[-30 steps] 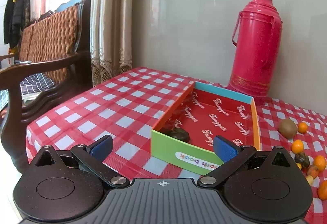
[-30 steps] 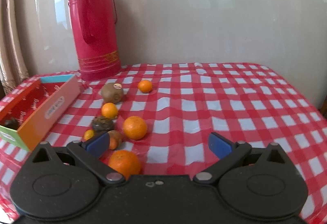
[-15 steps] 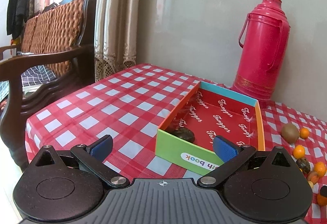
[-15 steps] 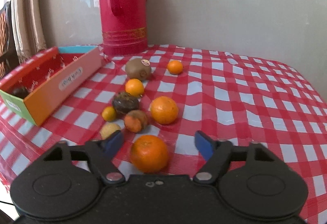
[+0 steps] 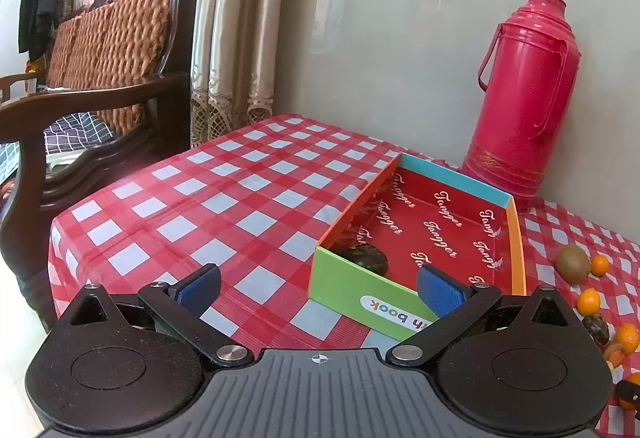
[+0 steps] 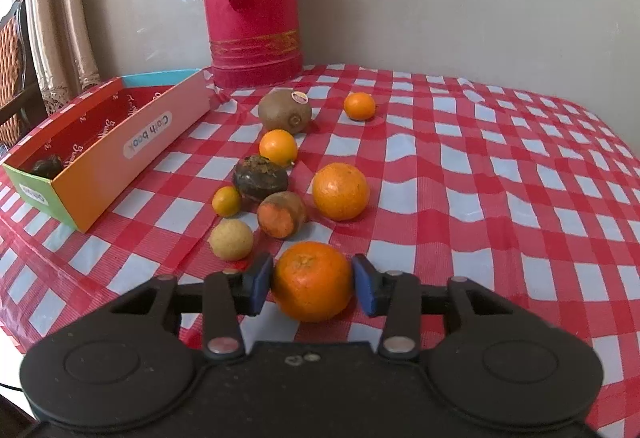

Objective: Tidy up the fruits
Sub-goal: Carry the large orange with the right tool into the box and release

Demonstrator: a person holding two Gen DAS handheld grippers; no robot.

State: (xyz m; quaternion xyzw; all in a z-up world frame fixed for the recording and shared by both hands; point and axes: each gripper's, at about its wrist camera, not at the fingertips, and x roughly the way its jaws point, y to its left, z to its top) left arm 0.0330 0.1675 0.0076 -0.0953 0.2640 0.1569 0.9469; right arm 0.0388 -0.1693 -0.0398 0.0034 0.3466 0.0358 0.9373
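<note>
Right gripper (image 6: pixel 313 280) closing on an orange (image 6: pixel 312 280) beside the shallow box (image 6: pixel 100 174).

The box, red inside, holds one dark fruit (image 5: pixel 366 256) in its green-walled near corner. To its right on the checked cloth (image 6: pixel 480 174), the blue pads sit against the nearest orange's sides, jaws closing, gripper tilted down. Beyond it lie two small citrus, one mid-sized, one large orange, a kiwi (image 6: pixel 285 112), a dark fruit, a cut fruit and a pale round one. Left gripper (image 5: pixel 319 288) hangs wide, empty, before the box. One red thermos (image 5: pixel 520 94) stands behind.
</note>
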